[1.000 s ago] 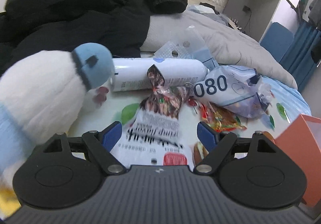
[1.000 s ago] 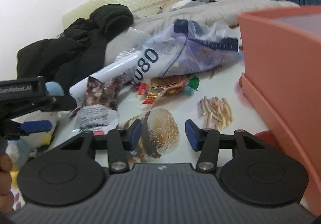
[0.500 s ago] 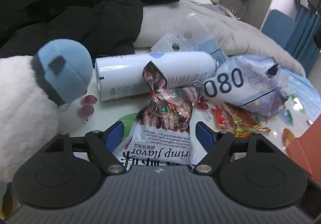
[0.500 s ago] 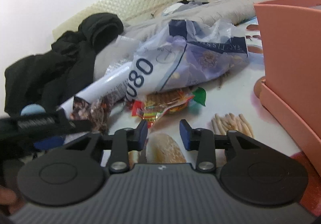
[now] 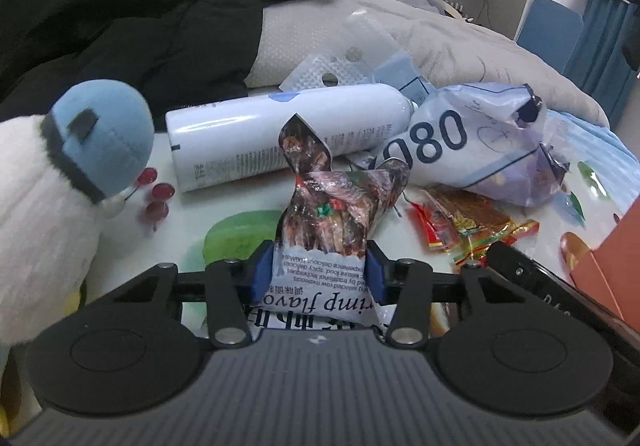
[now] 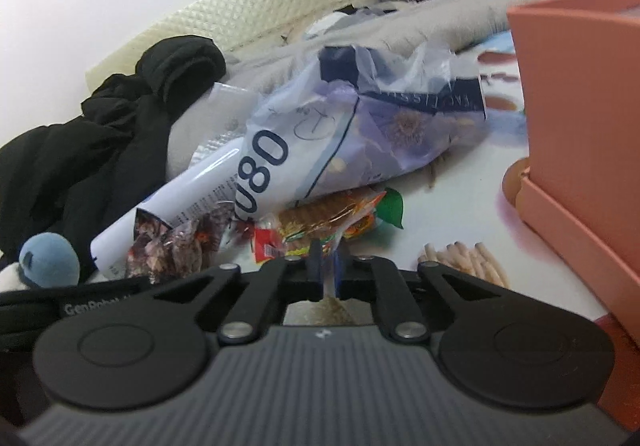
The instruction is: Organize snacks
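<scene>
Since a second ago, both your grippers have narrowed. From the left wrist view, your left gripper (image 5: 319,278) is closing, and its blue pads (image 5: 260,278) already touch both sides of the shrimp snack bag (image 5: 332,222), which lies on the printed tablecloth (image 5: 132,238) in front of the white spray can (image 5: 288,134). A plush toy (image 5: 60,182) sits at the left edge. From the right wrist view, your right gripper (image 6: 325,266) is clenched; I cannot tell if it pinches the red-orange snack packets (image 6: 320,218) just ahead. An orange box (image 6: 580,106) stands at the right edge.
</scene>
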Tool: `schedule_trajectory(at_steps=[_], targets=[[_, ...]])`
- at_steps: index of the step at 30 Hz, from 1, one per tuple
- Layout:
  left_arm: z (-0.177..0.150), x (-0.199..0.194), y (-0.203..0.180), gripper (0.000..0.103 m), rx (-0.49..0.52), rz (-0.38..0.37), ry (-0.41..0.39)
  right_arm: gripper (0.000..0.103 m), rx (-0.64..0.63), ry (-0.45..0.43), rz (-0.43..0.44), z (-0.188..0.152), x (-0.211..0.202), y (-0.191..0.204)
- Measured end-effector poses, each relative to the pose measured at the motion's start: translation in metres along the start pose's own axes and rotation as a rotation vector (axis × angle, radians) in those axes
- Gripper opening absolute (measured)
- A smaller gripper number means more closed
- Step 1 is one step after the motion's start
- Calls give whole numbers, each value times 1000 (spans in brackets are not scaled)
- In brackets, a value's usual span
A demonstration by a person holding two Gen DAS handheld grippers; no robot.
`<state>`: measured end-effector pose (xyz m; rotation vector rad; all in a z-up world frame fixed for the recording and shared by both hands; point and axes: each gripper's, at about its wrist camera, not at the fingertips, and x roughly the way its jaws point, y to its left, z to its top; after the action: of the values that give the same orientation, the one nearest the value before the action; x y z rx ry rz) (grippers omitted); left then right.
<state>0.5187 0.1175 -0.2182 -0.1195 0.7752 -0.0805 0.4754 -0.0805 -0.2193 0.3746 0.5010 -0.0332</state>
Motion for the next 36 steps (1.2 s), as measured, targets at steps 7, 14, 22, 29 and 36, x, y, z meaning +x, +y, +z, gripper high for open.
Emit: schedule_trajectory(at_steps=[7,14,22,29,36], targets=[[-24,-40,-8,52,-31,-13,10,4,-51,-19,-37,-7,-34,-6],[-57,-93,-10,52,-126,13,48,3,-60,28,-47,-17,-72,-14],[-110,-169,-5,52,-228,69,61,3,-53,35,-48,-29,-137,-18],[-151,-199,-17,52,-289,73,83,3,-84,102,-35,-44,-181,-28],[-176,-227,-33,52,-320,78,109,3,-148,155,-36,-54,-220,-47]])
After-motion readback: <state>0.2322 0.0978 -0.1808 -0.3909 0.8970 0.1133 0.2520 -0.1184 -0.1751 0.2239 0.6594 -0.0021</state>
